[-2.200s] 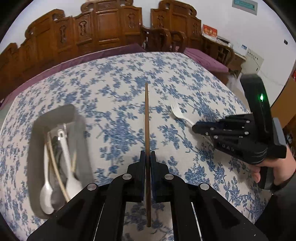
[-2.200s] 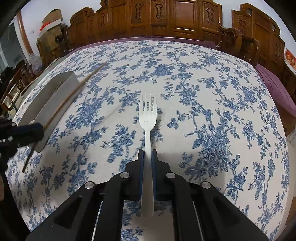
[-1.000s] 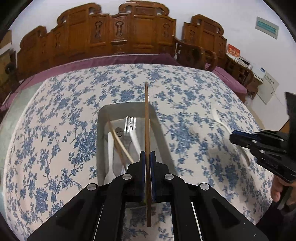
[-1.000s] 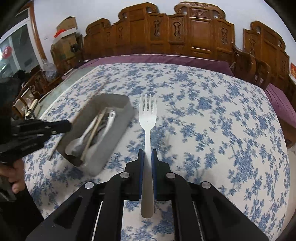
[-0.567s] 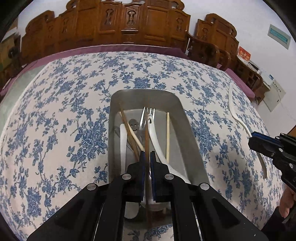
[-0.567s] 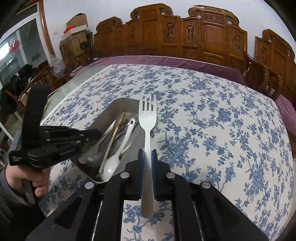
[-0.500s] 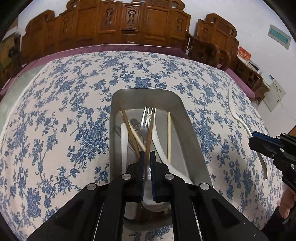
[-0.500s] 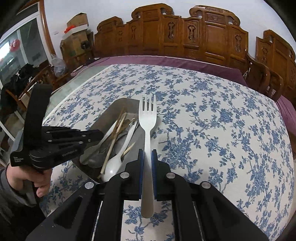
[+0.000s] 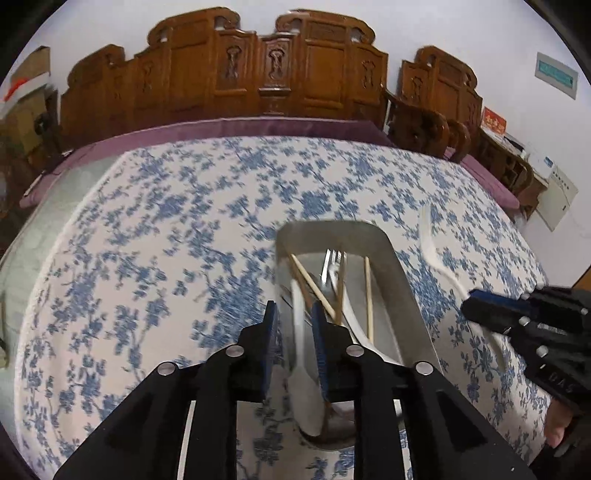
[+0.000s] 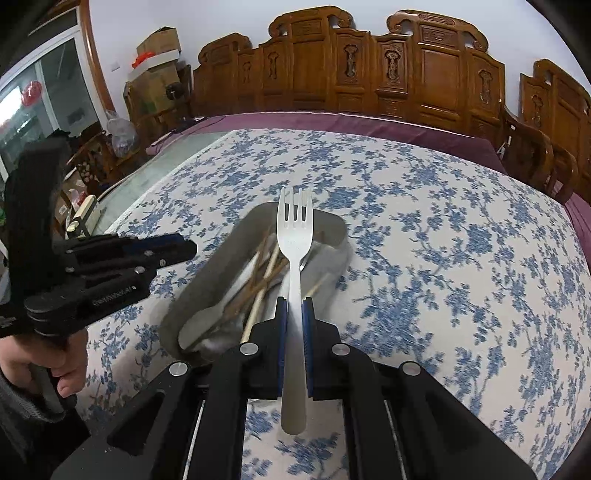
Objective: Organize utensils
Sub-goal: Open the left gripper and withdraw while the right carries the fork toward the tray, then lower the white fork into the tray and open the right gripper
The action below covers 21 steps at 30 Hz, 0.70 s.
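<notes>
The flowered surface [image 10: 461, 229] carries a grey tray [image 10: 207, 291] with chopsticks [image 9: 367, 291] and spoons inside. The right gripper [image 10: 293, 314] pinches a white fork [image 10: 294, 236] above the tray. The left gripper [image 9: 293, 321] has its fingers spread, holding nothing.

A white tablecloth [image 10: 443, 229] scattered with blue floral sprigs covers the counter, a purple cloth [image 10: 332, 120] edging it at the top of the frame. At centre, a grey metal tray [image 10: 207, 280] holds pale tan chopsticks [image 9: 367, 291] and white spoons [image 9: 301, 350]. A white plastic fork [image 10: 294, 266] sits between blue-padded black tongs [image 10: 293, 317]. Carved reddish-brown wooden chairs [image 10: 369, 62] line the white wall [image 10: 221, 18] above.
</notes>
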Tool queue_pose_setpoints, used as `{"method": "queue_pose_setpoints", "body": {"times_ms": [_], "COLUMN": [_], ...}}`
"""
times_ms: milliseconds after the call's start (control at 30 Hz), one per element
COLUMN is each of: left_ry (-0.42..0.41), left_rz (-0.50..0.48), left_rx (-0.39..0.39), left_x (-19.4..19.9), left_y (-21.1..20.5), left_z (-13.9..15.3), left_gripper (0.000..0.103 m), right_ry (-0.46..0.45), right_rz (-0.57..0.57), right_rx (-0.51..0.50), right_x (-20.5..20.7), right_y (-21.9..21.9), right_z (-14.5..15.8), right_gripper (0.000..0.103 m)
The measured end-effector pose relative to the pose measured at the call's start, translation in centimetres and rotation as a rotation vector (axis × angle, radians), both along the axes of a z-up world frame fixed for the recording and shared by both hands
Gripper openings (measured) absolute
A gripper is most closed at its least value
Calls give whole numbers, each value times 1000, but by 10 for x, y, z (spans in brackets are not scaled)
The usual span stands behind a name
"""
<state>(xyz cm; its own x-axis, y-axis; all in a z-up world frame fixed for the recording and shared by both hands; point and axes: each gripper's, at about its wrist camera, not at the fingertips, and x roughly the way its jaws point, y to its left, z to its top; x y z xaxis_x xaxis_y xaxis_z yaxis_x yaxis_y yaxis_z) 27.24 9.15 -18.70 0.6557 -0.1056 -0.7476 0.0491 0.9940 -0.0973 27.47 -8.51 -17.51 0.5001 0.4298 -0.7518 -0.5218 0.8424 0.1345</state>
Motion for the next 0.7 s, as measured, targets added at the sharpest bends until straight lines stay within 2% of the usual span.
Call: {"method": "queue_pose_setpoints", "body": {"times_ms": [100, 267, 400, 500, 700], "left_ry": [-25, -60, -75, -89, -104], "left_rz": [23, 44, 58, 65, 84], "left_rx": [-14, 23, 7, 14, 13], "left_x": [-1, -4, -5, -6, -7], "left_y": [10, 19, 28, 32, 41], "left_z": [8, 18, 24, 28, 33], "left_gripper": [29, 33, 45, 50, 53], "right_ry": [3, 17, 35, 49, 69], "right_rz": [11, 29, 41, 48, 35], "right_rx": [-1, -7, -13, -17, -25], "right_x": [2, 4, 6, 8, 15], "right_y": [12, 32, 48, 58, 69], "right_z": [-3, -13, -23, -33, -49], "right_gripper": [10, 10, 10, 10, 10]}}
